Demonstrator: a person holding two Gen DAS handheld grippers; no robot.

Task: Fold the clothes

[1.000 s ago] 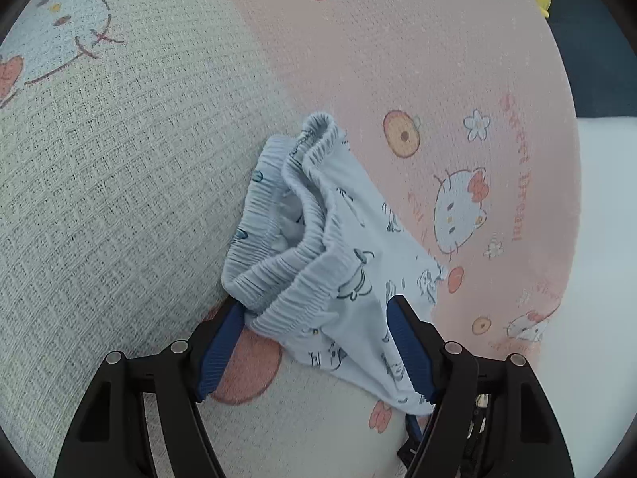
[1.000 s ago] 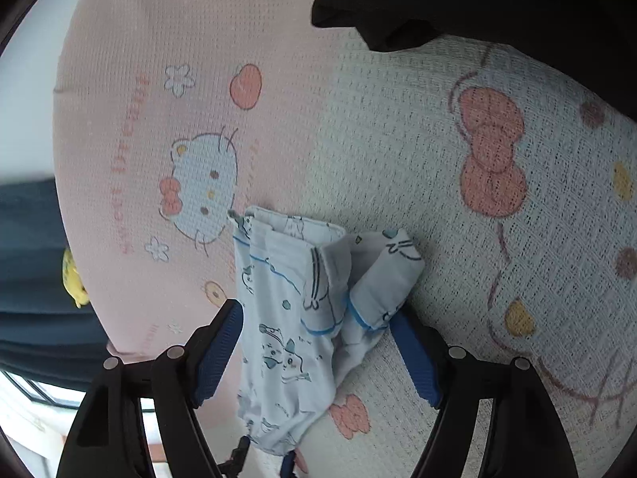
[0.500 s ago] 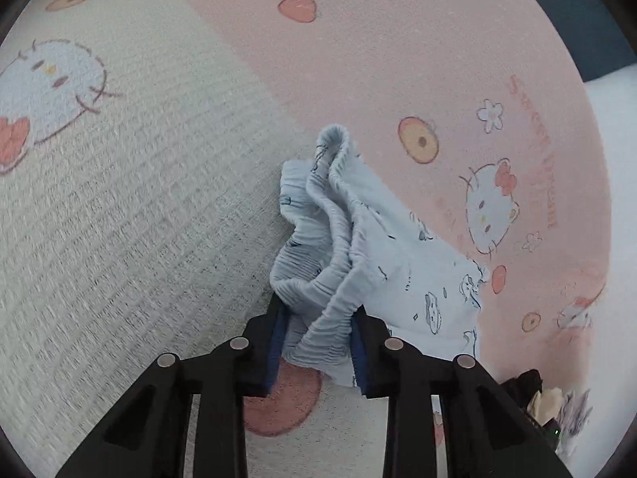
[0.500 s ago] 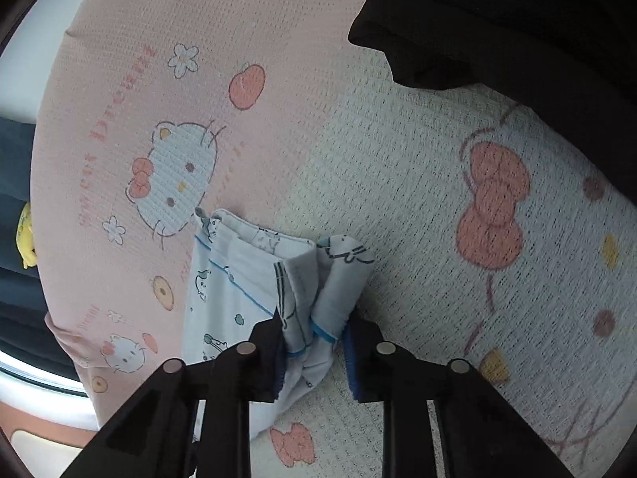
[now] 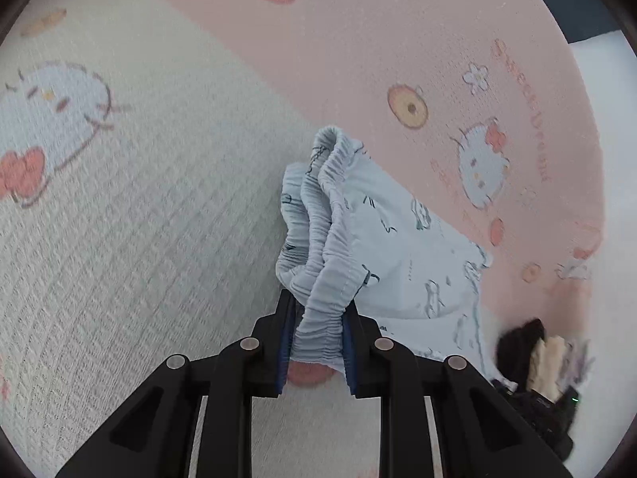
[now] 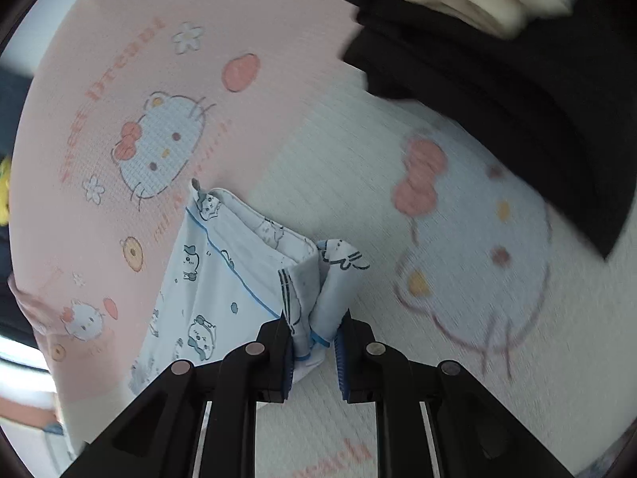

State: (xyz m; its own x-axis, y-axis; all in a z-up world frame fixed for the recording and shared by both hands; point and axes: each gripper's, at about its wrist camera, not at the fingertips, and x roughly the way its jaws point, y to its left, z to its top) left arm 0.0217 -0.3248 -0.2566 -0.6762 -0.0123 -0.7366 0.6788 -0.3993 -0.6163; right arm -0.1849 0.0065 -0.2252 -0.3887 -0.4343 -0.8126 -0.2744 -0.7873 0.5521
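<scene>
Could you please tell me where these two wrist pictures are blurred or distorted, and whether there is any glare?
Left wrist view: sharp on the pale blue printed shorts, smeared at the lower right edge. Right wrist view: motion blur across the pink and cream cartoon blanket and the black folded garment. Both: fisheye bending with dark corners, soft even light, no glare.

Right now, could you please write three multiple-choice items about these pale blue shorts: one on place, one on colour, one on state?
1. The pale blue shorts lie on:
A. a cartoon-cat blanket
B. a wooden floor
C. a metal tray

2. The claw pads are:
A. red
B. blue
C. yellow

3. The left claw is:
A. empty
B. wide open
C. pinching the elastic waistband

Answers: 1 A, cat print surrounds them; 2 B, blue strips line the fingers; 3 C, gathered fabric sits pressed between the pads as the jaws close.
</scene>
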